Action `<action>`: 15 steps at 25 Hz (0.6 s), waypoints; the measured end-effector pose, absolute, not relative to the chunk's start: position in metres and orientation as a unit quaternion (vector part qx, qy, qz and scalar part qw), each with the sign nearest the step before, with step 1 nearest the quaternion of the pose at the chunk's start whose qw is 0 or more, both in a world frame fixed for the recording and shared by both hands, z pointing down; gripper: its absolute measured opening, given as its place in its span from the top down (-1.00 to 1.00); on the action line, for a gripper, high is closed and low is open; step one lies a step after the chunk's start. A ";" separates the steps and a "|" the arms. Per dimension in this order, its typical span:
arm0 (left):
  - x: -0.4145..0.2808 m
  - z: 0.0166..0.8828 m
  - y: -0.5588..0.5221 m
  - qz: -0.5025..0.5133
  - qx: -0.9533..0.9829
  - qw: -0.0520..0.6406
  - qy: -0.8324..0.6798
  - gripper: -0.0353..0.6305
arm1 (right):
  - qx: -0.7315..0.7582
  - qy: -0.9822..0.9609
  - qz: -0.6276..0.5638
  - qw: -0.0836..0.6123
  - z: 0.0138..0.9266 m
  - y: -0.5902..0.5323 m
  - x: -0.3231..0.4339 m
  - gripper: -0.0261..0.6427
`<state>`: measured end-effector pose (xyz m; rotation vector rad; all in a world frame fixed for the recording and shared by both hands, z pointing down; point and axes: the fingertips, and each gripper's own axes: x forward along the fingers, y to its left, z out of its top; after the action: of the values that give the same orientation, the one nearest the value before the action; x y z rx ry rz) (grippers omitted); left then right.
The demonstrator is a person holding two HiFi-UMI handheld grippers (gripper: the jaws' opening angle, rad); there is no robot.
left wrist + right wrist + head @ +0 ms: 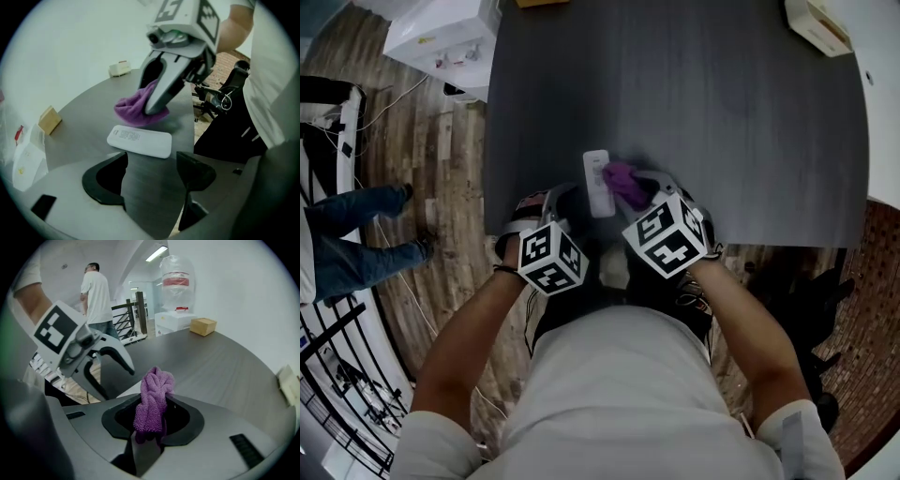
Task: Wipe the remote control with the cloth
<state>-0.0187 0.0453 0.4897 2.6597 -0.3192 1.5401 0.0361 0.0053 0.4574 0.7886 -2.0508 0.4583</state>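
Dark grey table (694, 103), wood-plank floor (441, 159) around it. White remote control (598, 183) lies flat on the table near the near edge, long axis pointing away from the person, a patch of small print on its upper face at one end.

Right gripper (152, 427): fingers pressed together on a bunched purple cloth (152, 397), which sticks up out of the pinch in a wad. In the head view the cloth is just right of the remote's long side, at table level (touching the remote or not, cannot tell).

Left gripper (150, 176): fingers spread wide with only bare table between them. The remote lies just beyond the fingertips, crosswise to them, not touched. In the head view this gripper sits left of the remote, tilted down toward the table, and the two grippers flank the remote.

Other stuff on the table, well away from the remote: small cardboard box (49, 119) at the far left side, a flat whitish box (817, 25) at the far right corner. Off the table: white cabinet (441, 37) past the far left corner, black office chair (225, 93) on the person's right, a second person in jeans (352, 234) standing on the floor to the left, black railing (129, 312) behind.
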 end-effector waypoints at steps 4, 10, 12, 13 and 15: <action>-0.005 0.488 0.045 0.482 0.868 0.016 -0.117 -0.06 | 0.311 -0.813 0.122 0.476 0.459 -0.038 0.041 0.56; -0.002 0.504 0.048 0.499 0.861 0.015 -0.096 -0.06 | 0.266 -0.803 0.034 0.532 0.464 -0.060 0.027 0.56; -0.002 0.505 0.047 0.497 0.862 0.022 -0.096 -0.06 | 0.253 -0.800 0.016 0.543 0.468 -0.056 0.021 0.56; -0.002 0.505 0.047 0.496 0.863 0.024 -0.095 -0.06 | 0.250 -0.799 0.006 0.547 0.469 -0.052 0.020 0.56; -0.001 0.505 0.045 0.493 0.864 0.027 -0.095 -0.06 | 0.249 -0.796 -0.007 0.551 0.471 -0.044 0.020 0.56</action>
<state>-0.0008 0.0454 0.5049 2.6695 -0.2935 1.5227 0.0205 -0.0436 0.4710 0.5879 -1.8841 -0.0156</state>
